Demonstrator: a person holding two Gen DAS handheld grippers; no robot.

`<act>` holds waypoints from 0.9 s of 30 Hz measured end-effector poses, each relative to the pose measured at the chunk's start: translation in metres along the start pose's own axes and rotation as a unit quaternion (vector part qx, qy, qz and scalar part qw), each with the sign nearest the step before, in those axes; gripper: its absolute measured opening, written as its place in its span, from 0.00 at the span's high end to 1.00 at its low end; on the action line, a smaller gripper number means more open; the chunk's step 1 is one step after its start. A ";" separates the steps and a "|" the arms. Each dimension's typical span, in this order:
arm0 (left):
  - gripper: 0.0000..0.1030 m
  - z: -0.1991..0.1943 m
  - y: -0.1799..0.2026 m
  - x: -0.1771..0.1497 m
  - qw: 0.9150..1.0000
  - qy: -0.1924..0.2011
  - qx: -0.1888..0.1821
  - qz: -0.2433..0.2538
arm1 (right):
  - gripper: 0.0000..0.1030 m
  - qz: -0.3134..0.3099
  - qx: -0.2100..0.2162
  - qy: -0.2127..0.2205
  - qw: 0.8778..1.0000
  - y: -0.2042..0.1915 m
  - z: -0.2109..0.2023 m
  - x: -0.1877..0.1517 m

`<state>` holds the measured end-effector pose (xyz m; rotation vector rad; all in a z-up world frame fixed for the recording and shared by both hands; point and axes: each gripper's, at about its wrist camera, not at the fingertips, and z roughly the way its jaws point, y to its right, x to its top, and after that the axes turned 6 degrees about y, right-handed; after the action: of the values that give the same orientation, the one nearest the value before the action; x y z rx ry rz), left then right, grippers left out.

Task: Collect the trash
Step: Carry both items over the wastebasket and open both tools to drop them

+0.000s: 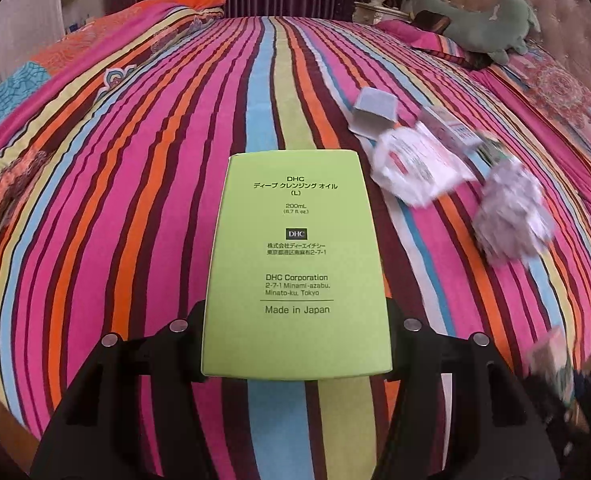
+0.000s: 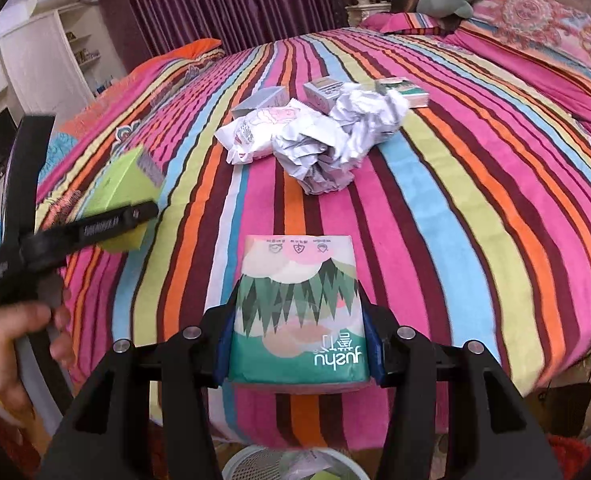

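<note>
My left gripper [image 1: 297, 336] is shut on a lime-green DHC carton [image 1: 295, 248], held up over the striped bedspread [image 1: 135, 200]. In the right wrist view that carton [image 2: 123, 184] shows at the left, with a hand [image 2: 15, 340] on the tool. My right gripper [image 2: 299, 344], with blue pads, is shut on a green-and-pink tissue pack [image 2: 299, 304] above the bed's near edge. Farther up the bed lies a heap of trash: crumpled paper [image 2: 335, 148], a white wrapper [image 2: 255, 132], a grey box [image 2: 261, 102] and two small cartons [image 2: 323, 90]. The same paper [image 1: 511, 216] is blurred in the left wrist view.
A white mesh wastebasket [image 2: 291, 462] stands on the floor just below the bed's near edge. A green plush toy [image 1: 487, 28] and pillows lie by the tufted headboard [image 1: 555, 20]. Purple curtains [image 2: 223, 0] hang behind, with white shelves [image 2: 55, 52] at left.
</note>
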<state>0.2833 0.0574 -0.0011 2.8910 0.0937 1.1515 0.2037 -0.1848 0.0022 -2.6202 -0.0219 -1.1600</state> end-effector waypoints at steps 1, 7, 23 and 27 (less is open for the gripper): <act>0.45 -0.009 0.002 -0.008 1.000 0.002 -0.003 0.004 | 0.53 0.003 0.001 0.002 1.000 0.001 -0.004 -0.001; 0.45 -0.049 0.014 -0.047 1.000 0.005 -0.019 0.021 | 0.53 0.021 0.008 0.008 1.000 0.009 -0.034 -0.015; 0.45 -0.117 0.041 -0.187 0.995 -0.072 -0.059 0.028 | 0.53 0.074 0.025 -0.061 0.995 0.021 -0.072 -0.089; 0.45 -0.108 0.038 -0.212 0.990 -0.122 -0.075 -0.005 | 0.53 0.129 0.025 -0.119 0.984 0.039 -0.057 -0.115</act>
<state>0.0575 0.0055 -0.0666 2.8650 0.0144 0.7573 0.0890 -0.2257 -0.0541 -2.6055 0.2293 -0.7476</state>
